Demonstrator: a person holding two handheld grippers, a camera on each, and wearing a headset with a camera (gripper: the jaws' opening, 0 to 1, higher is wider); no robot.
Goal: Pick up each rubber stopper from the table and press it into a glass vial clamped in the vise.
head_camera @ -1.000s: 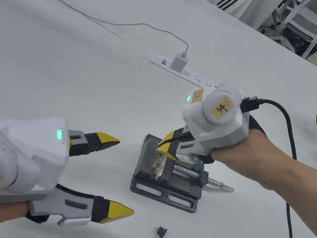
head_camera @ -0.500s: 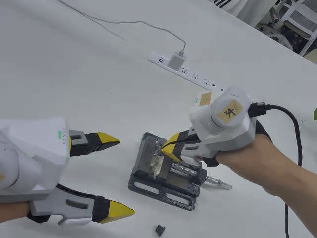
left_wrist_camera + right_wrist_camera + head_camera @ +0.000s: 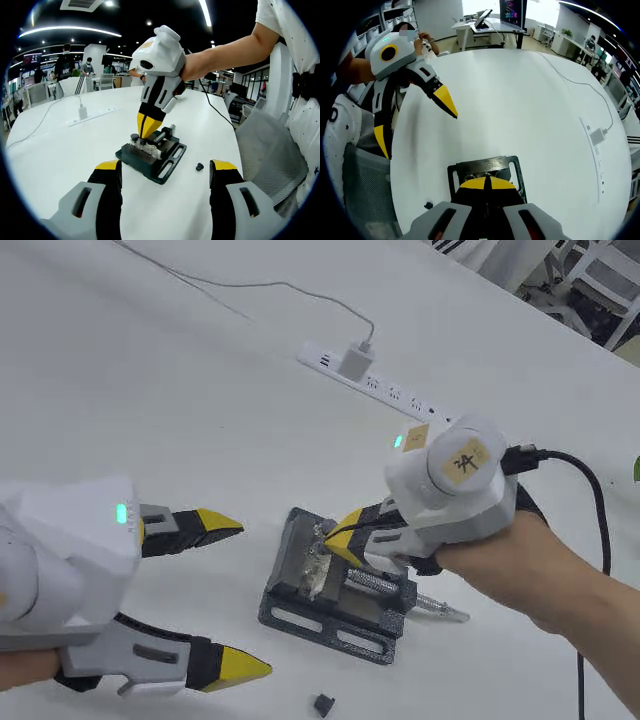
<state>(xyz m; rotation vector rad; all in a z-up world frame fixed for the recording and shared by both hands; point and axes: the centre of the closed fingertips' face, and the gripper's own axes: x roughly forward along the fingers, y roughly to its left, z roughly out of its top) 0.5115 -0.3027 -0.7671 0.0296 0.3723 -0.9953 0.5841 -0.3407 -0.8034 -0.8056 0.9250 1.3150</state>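
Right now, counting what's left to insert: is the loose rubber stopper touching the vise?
Apart. The left gripper view shows white table between the rubber stopper and the vise.

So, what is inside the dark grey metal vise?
The dark grey vise clamps clear glass vials; two dark round stoppers top them. The right tool, tips shut, covers the spot beneath it, so that part is hidden.

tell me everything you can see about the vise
The vise is small, dark grey, metal-looking, with a slotted base plate lying flat on the white table. A bright threaded screw sticks out of one end. Its jaws hold glass vials, and the right gripper, tips together, points down at them from above.
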